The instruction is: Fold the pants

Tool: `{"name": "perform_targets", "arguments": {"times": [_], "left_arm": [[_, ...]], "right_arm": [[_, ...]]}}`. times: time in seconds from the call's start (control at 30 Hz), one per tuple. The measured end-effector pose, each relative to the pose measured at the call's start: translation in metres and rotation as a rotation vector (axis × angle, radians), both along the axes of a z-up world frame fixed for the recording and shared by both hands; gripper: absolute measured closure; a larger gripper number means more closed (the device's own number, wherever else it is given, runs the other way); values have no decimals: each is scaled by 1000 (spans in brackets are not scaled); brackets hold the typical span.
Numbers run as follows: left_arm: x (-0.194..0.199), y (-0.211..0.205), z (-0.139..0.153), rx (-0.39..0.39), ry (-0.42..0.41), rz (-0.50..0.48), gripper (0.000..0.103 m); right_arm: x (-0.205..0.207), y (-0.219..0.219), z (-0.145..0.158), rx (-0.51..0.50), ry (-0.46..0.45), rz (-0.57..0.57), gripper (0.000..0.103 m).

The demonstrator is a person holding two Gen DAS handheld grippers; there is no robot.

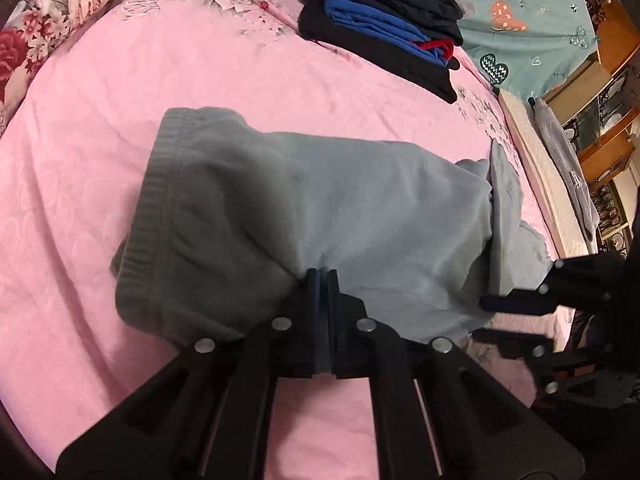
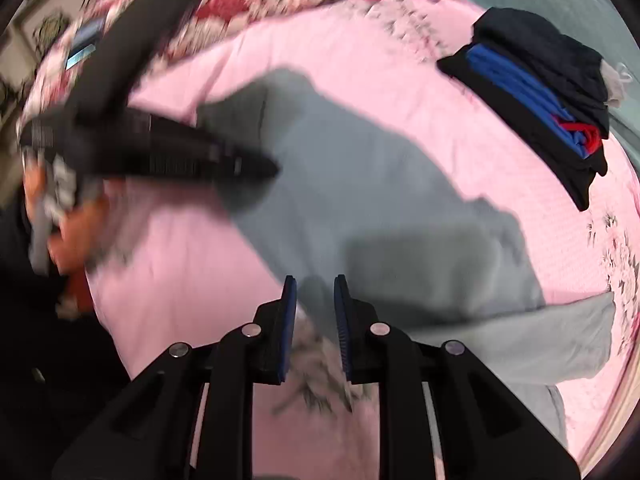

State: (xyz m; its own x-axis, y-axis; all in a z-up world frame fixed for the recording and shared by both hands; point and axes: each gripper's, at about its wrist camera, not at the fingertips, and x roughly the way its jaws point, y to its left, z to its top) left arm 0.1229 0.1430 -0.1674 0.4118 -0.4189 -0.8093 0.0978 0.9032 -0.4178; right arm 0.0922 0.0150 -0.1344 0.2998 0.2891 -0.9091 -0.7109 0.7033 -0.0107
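Observation:
Pale grey-blue fleece pants point(image 1: 320, 208) lie on the pink bedsheet point(image 1: 100, 140), ribbed waistband point(image 1: 156, 184) to the left and legs bunched at the right. My left gripper point(image 1: 322, 280) is shut on the pants' near edge, pinching a fold of cloth. My right gripper point(image 1: 480, 318) shows at the right edge, its jaws apart by the bunched legs. In the right wrist view, which is motion-blurred, the right gripper point(image 2: 315, 292) stands open just over the pants point(image 2: 360, 184), nothing between its blue pads. The left gripper point(image 2: 264, 168) reaches in from the left onto the cloth.
A stack of folded dark and blue clothes point(image 1: 384, 20) sits at the far side of the bed point(image 2: 536, 92). A floral quilt point(image 1: 48, 20) lies at the far left, a teal blanket point(image 1: 532, 20) at the far right. A person's hand point(image 2: 68, 232) holds the left gripper.

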Motion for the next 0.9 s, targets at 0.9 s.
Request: {"name": "perform_targets", "arguments": {"times": [0.9], "left_arm": [[-3, 11, -8, -82, -36, 6, 99]], "right_arm": [[249, -297, 3, -91, 263, -1053, 59]]}}
